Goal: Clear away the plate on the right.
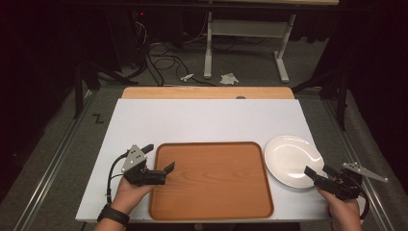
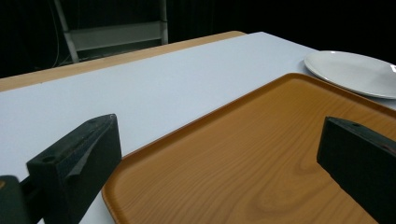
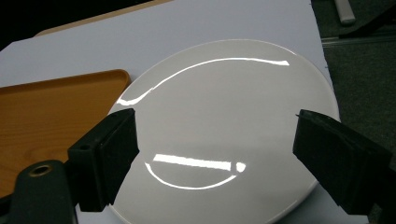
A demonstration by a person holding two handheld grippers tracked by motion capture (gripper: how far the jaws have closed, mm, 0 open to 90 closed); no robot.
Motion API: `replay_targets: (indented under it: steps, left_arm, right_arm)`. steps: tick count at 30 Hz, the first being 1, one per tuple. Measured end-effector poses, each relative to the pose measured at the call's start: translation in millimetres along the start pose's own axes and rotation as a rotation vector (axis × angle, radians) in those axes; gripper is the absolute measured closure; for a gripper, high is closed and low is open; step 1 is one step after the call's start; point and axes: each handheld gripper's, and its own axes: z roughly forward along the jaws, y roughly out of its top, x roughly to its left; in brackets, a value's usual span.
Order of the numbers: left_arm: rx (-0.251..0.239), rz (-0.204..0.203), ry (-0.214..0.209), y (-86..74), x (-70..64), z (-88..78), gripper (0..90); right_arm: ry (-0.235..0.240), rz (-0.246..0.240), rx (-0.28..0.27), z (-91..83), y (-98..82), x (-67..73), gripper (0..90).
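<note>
tray [image 1: 211, 180]: showing orange-brown, wood grain
plate [image 1: 291, 161]: showing plain glossy white
table [image 1: 207, 120]: showing pale blue-white, tan far edge
gripper jaws: showing black

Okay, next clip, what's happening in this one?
A person at a table holds a gripper in each hand. The left gripper is open at the left edge of an empty wooden tray, one jaw over the tray and one outside its rim. The right gripper is open over the near edge of a white plate, which lies on the table just right of the tray. Nothing is grasped yet.
</note>
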Motion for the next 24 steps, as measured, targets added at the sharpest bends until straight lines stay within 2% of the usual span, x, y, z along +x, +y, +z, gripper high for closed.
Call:
replay_targets:
  steps: [11,18,22,23,24]
  left_arm:
    - [-0.026,-0.005,0.007,2.2,1.7,-1.0,0.5]
    - [-0.042,-0.004,0.010,2.7,2.2,-2.9,0.5]
    - [-0.040,0.000,0.006,2.8,1.2,-2.5,0.5]
    - [-0.039,0.005,0.005,2.9,1.1,-2.5,0.5]
    - [-0.038,0.005,0.004,3.0,0.8,-2.6,0.5]
  right_arm:
    - [-0.026,0.054,0.029,-1.5,-6.0,-10.2,15.9]
    - [-0.034,0.082,0.056,-0.6,-8.4,-12.0,16.8]
    - [-0.040,0.116,0.066,-0.7,-9.6,-13.8,18.6]
    - [-0.033,0.146,0.073,-0.5,-10.6,-16.4,20.5]
    - [-0.033,0.146,0.073,-0.5,-10.6,-16.4,20.5]
